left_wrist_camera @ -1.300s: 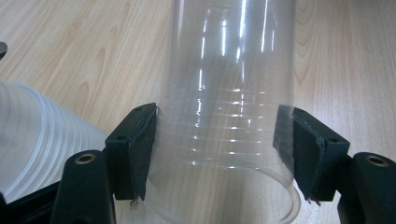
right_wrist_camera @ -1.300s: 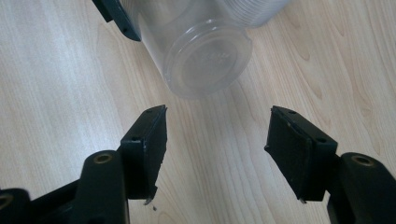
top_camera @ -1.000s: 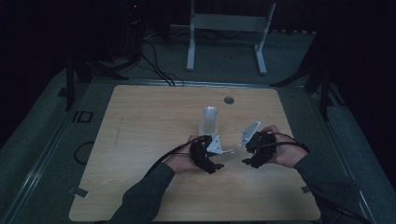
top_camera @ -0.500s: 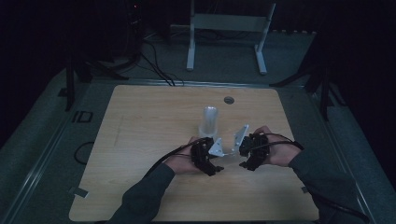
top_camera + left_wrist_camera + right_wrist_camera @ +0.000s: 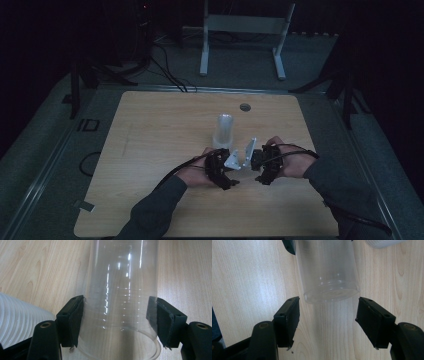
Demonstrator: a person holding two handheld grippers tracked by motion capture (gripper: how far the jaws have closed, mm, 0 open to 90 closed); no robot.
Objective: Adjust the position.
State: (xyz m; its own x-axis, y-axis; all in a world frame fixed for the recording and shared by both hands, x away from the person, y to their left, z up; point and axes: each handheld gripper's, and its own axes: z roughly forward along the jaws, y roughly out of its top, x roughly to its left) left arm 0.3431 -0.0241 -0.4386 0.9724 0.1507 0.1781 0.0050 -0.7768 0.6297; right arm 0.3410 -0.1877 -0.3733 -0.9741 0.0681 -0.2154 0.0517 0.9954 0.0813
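Near the table's (image 5: 150, 130) centre we clasp the clear cup (image 5: 121, 300) with the left gripper (image 5: 116, 322); right gripper (image 5: 328, 320), wide open, must advance toward twelve o'clock around its end.

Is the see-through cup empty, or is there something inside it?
Empty. In the left gripper view the wood grain of the table shows straight through the clear cup, with nothing inside.
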